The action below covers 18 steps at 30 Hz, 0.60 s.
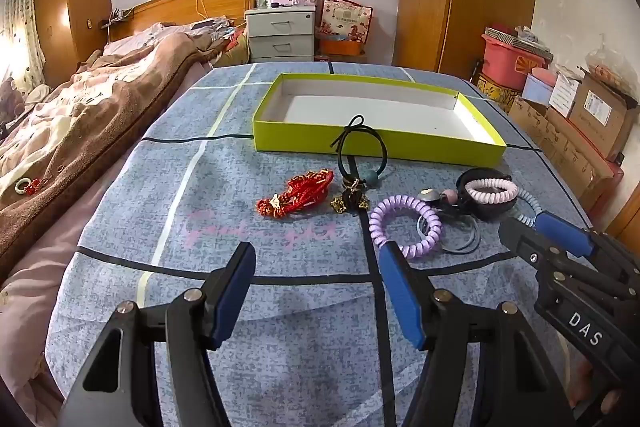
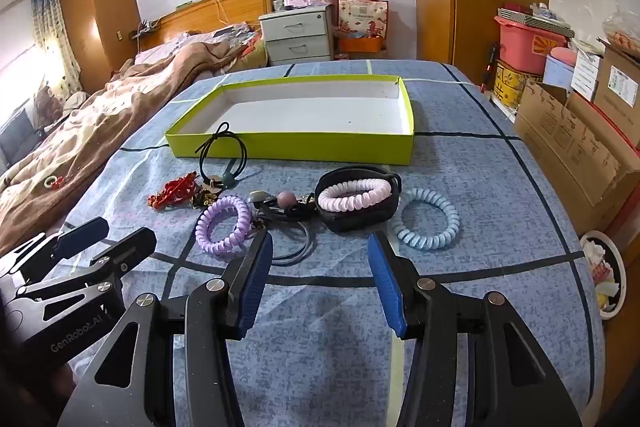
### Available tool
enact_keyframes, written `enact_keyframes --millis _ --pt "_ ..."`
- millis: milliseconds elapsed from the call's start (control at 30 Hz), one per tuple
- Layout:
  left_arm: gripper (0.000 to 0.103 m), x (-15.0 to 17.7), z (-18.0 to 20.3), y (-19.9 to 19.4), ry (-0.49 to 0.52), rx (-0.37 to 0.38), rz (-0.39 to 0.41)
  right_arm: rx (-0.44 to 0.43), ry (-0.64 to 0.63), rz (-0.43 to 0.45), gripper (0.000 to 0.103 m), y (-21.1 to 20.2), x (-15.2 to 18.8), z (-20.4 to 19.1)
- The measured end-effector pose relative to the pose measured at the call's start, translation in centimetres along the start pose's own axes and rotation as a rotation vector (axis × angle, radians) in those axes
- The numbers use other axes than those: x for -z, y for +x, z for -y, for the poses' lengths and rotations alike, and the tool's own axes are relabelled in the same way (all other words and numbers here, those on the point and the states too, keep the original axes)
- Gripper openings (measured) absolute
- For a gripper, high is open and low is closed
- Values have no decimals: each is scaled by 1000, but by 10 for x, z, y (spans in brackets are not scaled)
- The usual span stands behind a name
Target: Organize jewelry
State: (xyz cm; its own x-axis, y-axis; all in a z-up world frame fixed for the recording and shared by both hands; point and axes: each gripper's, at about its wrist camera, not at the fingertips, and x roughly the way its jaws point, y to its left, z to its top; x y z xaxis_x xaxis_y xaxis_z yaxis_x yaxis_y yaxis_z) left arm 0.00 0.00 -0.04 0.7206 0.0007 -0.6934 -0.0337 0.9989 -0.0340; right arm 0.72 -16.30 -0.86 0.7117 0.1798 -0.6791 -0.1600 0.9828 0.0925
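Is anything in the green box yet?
No, the green box shows only its bare white floor, and the hair ties such as the blue coil lie outside it.

On the side of my right gripper (image 1: 520, 227), seen at the near right from the left wrist camera, white letters read "DAS". On the body of my left gripper (image 2: 106, 231), seen at the near left from the right wrist camera, I read "GenRobot.AI". Faint pink script runs across the blue bedspread (image 1: 240, 187) in front of my left claw, but I cannot make it out. Labels on the cardboard boxes (image 2: 580, 147) at the far right are too small to read.
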Motion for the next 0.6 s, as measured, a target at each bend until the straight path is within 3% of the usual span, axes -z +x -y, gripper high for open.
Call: enact_keyframes --millis 433,600 --pt "67 3 -14 7 -3 -1 -9 36 -12 4 50 0 -2 -4" --pt "67 0 -3 5 -3 -11 -15 38 -14 4 50 -1 0 -5"
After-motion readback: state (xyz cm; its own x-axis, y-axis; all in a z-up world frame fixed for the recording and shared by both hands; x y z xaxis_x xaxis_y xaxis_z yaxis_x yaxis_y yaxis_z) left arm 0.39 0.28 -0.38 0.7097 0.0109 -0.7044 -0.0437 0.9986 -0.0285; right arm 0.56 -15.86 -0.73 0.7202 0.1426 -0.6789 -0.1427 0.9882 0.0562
